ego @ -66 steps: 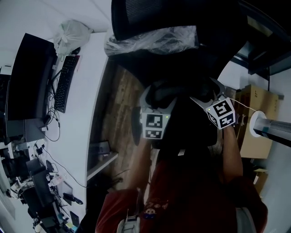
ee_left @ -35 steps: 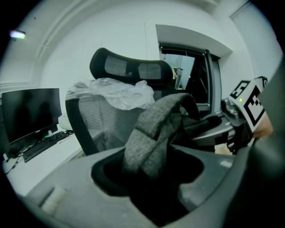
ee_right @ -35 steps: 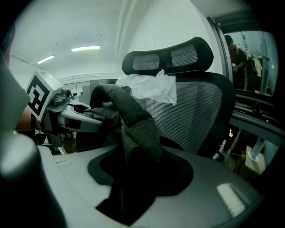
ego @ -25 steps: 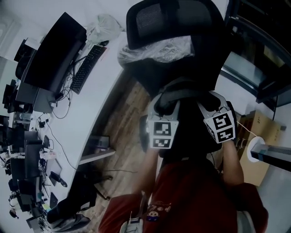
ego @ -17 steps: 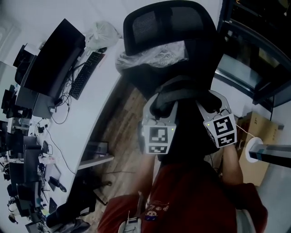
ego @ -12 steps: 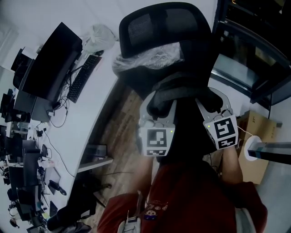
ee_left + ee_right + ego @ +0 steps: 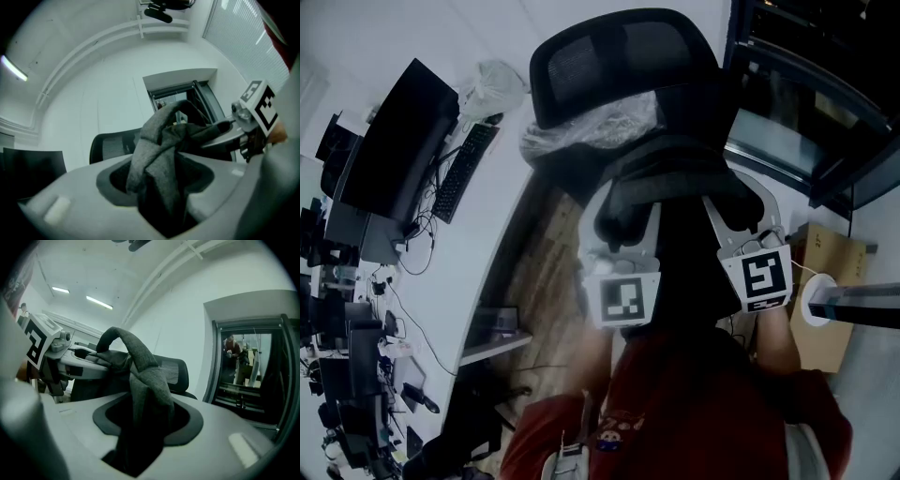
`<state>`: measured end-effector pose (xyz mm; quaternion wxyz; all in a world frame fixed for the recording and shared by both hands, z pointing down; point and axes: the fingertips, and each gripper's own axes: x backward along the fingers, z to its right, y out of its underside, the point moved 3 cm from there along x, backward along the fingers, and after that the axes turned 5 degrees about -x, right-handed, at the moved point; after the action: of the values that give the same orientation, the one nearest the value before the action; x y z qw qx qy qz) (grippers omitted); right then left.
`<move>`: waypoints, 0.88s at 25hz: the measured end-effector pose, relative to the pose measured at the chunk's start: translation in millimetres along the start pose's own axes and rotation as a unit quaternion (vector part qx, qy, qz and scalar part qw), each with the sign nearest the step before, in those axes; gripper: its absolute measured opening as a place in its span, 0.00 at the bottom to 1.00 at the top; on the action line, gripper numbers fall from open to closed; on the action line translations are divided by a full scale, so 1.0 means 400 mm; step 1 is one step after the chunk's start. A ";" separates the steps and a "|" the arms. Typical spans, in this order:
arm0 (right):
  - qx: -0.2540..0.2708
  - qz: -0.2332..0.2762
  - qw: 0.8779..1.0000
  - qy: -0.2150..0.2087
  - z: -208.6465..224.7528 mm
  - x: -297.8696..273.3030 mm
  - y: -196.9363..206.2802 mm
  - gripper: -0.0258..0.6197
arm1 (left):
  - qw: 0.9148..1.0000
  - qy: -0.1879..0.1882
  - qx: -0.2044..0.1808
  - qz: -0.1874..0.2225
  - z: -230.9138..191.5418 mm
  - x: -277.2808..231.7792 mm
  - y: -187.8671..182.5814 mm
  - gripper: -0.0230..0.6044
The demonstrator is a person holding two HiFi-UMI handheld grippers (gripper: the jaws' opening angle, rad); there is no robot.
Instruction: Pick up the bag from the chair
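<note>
The dark grey bag (image 7: 675, 187) hangs in front of the black office chair (image 7: 619, 56), held up by both grippers. My left gripper (image 7: 621, 214) is shut on one fabric strap (image 7: 157, 154), which runs between its jaws. Shut on the other strap (image 7: 140, 394) is my right gripper (image 7: 739, 204). The straps rise from each jaw opening and meet in a bunched fold between the two grippers. In the left gripper view the right gripper (image 7: 255, 110) shows at the right; in the right gripper view the left gripper (image 7: 44, 350) shows at the left. The bag's lower part is hidden in shadow.
Clear plastic wrap (image 7: 591, 127) covers the chair's back. A white desk at the left carries a monitor (image 7: 389, 141), a keyboard (image 7: 459, 173) and a white plastic bag (image 7: 492, 84). A cardboard box (image 7: 825, 281) stands at the right. Wooden floor (image 7: 539, 272) lies below. A person (image 7: 233, 350) stands beyond the glass doorway.
Both grippers have risen with the bag's straps in them, and the bag has come up toward the chair's back. The jaws stay closed on the straps.
</note>
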<state>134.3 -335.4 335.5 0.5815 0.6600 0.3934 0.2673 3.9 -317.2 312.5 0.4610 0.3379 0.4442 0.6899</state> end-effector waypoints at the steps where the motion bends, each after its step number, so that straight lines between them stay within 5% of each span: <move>1: -0.001 -0.003 1.000 0.000 0.003 0.000 0.001 0.32 | 1.000 0.000 -0.001 0.001 0.001 -0.003 -0.002 0.42; 22: -0.006 -0.016 1.000 -0.010 0.013 -0.019 0.008 0.32 | 1.000 -0.002 0.010 -0.009 -0.003 -0.024 0.007 0.40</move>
<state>134.9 -344.6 338.6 0.5939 0.6526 0.3964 0.2535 5.1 -327.1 314.1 0.4652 0.3398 0.4531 0.6803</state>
